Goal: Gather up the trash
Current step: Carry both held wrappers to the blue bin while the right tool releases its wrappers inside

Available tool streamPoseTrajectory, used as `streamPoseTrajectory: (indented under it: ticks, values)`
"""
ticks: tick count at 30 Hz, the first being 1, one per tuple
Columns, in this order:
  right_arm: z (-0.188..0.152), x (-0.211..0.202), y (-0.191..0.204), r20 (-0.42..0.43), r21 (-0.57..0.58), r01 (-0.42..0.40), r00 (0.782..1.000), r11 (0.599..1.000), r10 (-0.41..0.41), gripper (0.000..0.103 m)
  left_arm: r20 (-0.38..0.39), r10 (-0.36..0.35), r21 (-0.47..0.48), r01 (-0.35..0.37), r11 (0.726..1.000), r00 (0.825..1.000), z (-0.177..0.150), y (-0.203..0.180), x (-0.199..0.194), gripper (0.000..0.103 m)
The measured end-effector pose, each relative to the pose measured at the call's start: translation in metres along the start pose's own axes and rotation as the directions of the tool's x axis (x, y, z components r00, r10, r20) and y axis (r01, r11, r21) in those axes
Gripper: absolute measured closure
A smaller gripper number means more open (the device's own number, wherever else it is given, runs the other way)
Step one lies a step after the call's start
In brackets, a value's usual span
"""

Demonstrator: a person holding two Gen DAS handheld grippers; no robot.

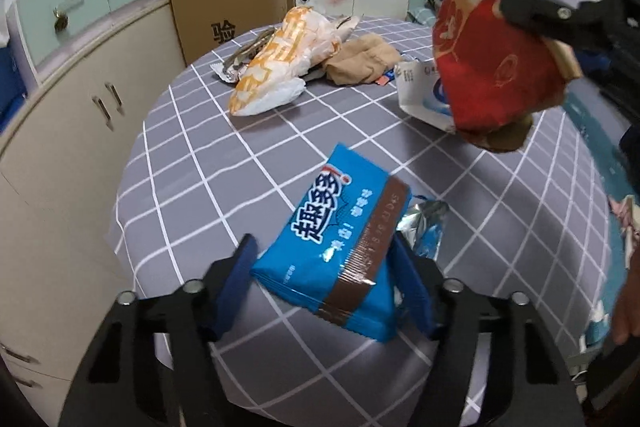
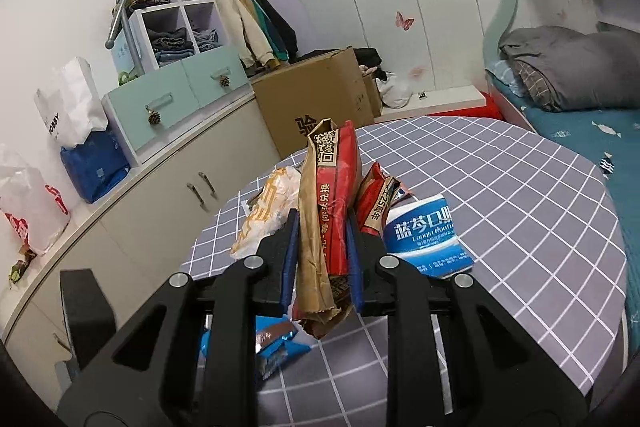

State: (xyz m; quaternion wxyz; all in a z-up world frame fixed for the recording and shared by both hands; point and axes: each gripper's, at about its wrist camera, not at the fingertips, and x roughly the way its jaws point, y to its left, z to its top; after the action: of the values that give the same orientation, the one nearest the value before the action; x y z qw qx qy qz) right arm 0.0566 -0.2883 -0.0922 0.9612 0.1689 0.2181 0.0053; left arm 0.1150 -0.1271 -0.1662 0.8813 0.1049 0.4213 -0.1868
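- Cookie pack: crinkly blue foil cookie pack (image 1: 336, 247) with brown band lies flat near the edge of the grey white-grid tablecloth (image 1: 192, 163), right between the left gripper (image 1: 326, 259) fingers. Jaws half-spread, straddling it; contact unclear, probably lined up for a pinch.
- Right gripper (image 2: 322, 251): pressed tight on a crumpled red-and-tan paper bag (image 2: 328, 211), held clear of the table, likely for carrying off.
- Beyond: blue-and-white box (image 2: 428, 239), orange-and-white plastic bag (image 1: 280, 63), uncollected, well apart from both grippers.
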Motion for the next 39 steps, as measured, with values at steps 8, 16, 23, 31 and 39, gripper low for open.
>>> streamPoseTrajectory:
  ticks: [8,16,23,31,39]
  values:
    - [-0.003,-0.006,0.018,-0.007,-0.039,-0.036,0.999,0.999,0.036,0.082,0.040,0.010,-0.135,-0.004,0.991,0.999,0.007,0.045,-0.005,0.056]
    - [-0.010,0.011,0.084,-0.071,-0.108,-0.199,0.979,0.974,0.192,0.082,0.114,0.156,-0.324,-0.111,0.940,0.981,-0.011,0.133,-0.039,0.056]
    - [-0.052,0.064,0.193,-0.236,-0.196,-0.403,0.904,0.894,0.356,0.082,0.036,0.307,-0.525,-0.244,0.815,0.951,-0.060,0.238,-0.054,0.056]
    - [-0.144,0.162,0.290,-0.469,-0.237,-0.494,0.812,0.837,0.347,0.082,-0.146,0.329,-0.658,-0.340,0.672,0.933,-0.123,0.338,-0.009,0.056]
    - [-0.207,0.276,0.319,-0.586,-0.148,-0.464,0.753,0.874,0.300,0.076,-0.263,0.265,-0.720,-0.371,0.587,0.928,-0.161,0.402,0.057,0.056]
